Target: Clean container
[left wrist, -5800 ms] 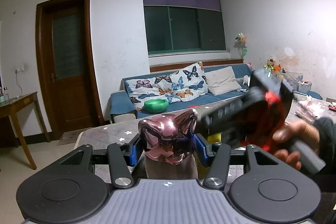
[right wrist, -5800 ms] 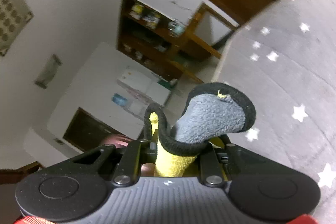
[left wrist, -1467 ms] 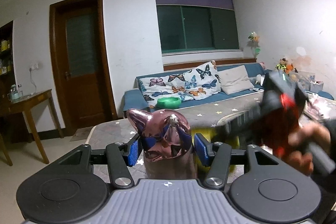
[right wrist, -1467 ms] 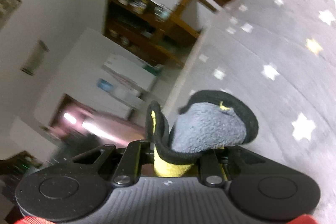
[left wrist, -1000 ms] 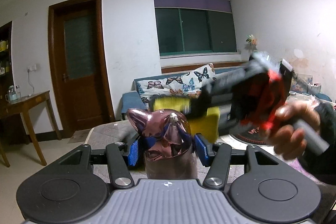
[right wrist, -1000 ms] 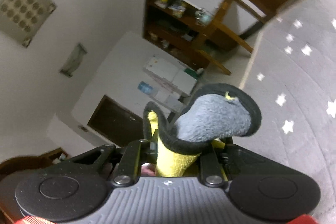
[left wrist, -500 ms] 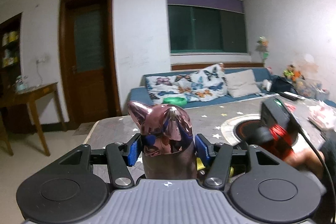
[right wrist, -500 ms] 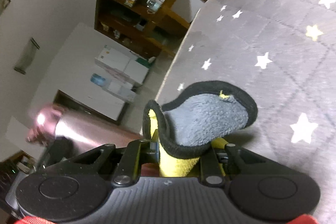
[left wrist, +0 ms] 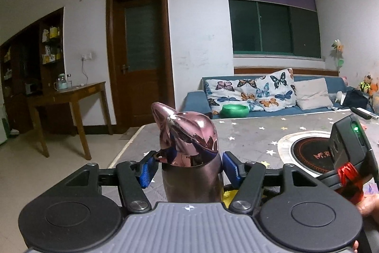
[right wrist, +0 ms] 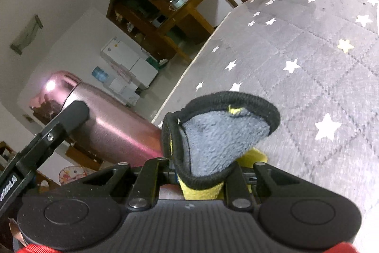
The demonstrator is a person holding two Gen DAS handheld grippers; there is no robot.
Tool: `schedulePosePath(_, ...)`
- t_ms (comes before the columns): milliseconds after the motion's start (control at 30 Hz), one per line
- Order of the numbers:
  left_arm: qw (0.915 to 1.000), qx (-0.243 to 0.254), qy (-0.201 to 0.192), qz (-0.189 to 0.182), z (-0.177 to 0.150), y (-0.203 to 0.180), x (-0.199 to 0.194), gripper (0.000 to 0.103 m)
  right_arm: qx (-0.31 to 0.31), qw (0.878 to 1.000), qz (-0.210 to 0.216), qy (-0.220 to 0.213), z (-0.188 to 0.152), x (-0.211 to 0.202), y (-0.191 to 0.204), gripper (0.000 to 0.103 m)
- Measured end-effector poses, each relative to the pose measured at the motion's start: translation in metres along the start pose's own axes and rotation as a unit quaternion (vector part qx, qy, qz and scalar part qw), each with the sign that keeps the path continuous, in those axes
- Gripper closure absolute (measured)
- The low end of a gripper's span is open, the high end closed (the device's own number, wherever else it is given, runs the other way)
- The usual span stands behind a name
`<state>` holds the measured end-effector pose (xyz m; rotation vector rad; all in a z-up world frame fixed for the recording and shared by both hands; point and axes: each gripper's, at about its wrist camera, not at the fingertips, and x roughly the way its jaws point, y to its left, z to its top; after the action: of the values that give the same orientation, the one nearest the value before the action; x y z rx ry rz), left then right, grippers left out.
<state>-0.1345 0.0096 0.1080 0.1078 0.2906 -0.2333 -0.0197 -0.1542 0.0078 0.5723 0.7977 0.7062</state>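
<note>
Left tool (left wrist: 188, 168): black linkage arms with blue ribbed pads; its jaws have just been opening, and the pads now stand a sliver clear of the flask on either side, with the flask still between them.
Flask (left wrist: 189, 153): the container; a pink metal cylinder with a brushed body and a mirror-polished lid drawn up into two pointed ears. In the left wrist view it stands upright at the near end of the worktop. In the right wrist view (right wrist: 111, 125) it appears as a long satin barrel, bright with glare at the lid end.
Right tool (right wrist: 203, 172): clamped on a cloth; pads hidden by the fabric.
Cloth (right wrist: 218, 134): a folded pad, grey fleece face, black bound hem, yellow backing; it bulges forward of the jaws, just beside the flask body, contact not discernible.
Worktop (left wrist: 255, 136): covered in grey quilted fabric with diamond stitching and printed white and gold stars; rounded near-left corner, a pale edge strip beneath.
Inset hob (left wrist: 310, 153): round black disc in a light ring, right of the flask.
Open room: bare cover lies beyond the flask to the far edge; pale floor tiles lie past the left edge.
Right hand (left wrist: 368, 205): partly seen at the lower right.
</note>
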Motion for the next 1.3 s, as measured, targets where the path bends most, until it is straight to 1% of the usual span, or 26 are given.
schedulePosePath(100, 0.9999, 0.007, 0.007, -0.011, 0.005, 0.005, 0.002, 0.04, -0.007, 1.0, 0.007, 0.004, -0.005, -0.003, 0.007, 0.086)
schedulePosePath(233, 0.9987, 0.019, 0.009, -0.047, 0.008, 0.015, 0.0, 0.04, -0.011, 1.0, 0.017, -0.004, -0.005, -0.01, 0.016, 0.086)
schedulePosePath(300, 0.9974, 0.023, 0.01, -0.067, 0.008, 0.023, -0.001, 0.04, -0.009, 0.999, 0.03, -0.014, 0.001, -0.017, 0.02, 0.086)
schedulePosePath(433, 0.9945, 0.041, 0.009, -0.096, 0.008, 0.027, -0.001, 0.04, 0.008, 0.996, 0.078, -0.047, 0.02, -0.035, 0.03, 0.086)
schedulePosePath(500, 0.993, 0.051, 0.007, -0.107, 0.008, 0.027, 0.001, 0.04, 0.013, 0.991, 0.117, -0.063, 0.033, -0.043, 0.036, 0.086)
schedulePosePath(533, 0.9925, 0.054, 0.005, -0.11, 0.008, 0.027, 0.001, 0.04, 0.012, 0.987, 0.144, -0.071, 0.042, -0.048, 0.04, 0.086)
schedulePosePath(567, 0.992, 0.057, 0.004, -0.112, 0.007, 0.026, 0.001, 0.04, 0.01, 0.984, 0.159, -0.075, 0.047, -0.051, 0.044, 0.086)
schedulePosePath(667, 0.9914, 0.062, -0.001, -0.115, 0.004, 0.024, 0.005, 0.04, 0.006, 0.979, 0.186, -0.081, 0.057, -0.053, 0.05, 0.086)
schedulePosePath(767, 0.9914, 0.058, -0.003, -0.117, 0.003, 0.028, 0.007, 0.04, 0.013, 0.981, 0.181, -0.075, 0.058, -0.039, 0.043, 0.085)
schedulePosePath(833, 0.9911, 0.057, -0.005, -0.12, 0.001, 0.028, 0.006, 0.04, 0.037, 0.98, 0.182, -0.074, 0.055, -0.029, 0.031, 0.085)
schedulePosePath(933, 0.9905, 0.06, -0.007, -0.123, -0.001, 0.028, 0.006, 0.04, 0.066, 0.982, 0.166, -0.059, 0.05, -0.016, 0.014, 0.085)
schedulePosePath(1100, 0.9904, 0.059, -0.009, -0.124, -0.003, 0.029, 0.006, 0.04, 0.098, 0.987, 0.124, -0.036, 0.037, 0.004, -0.016, 0.085)
schedulePosePath(1300, 0.991, 0.057, -0.006, -0.121, -0.001, 0.028, 0.007, 0.04, 0.096, 0.992, 0.077, -0.017, 0.023, 0.014, -0.031, 0.085)
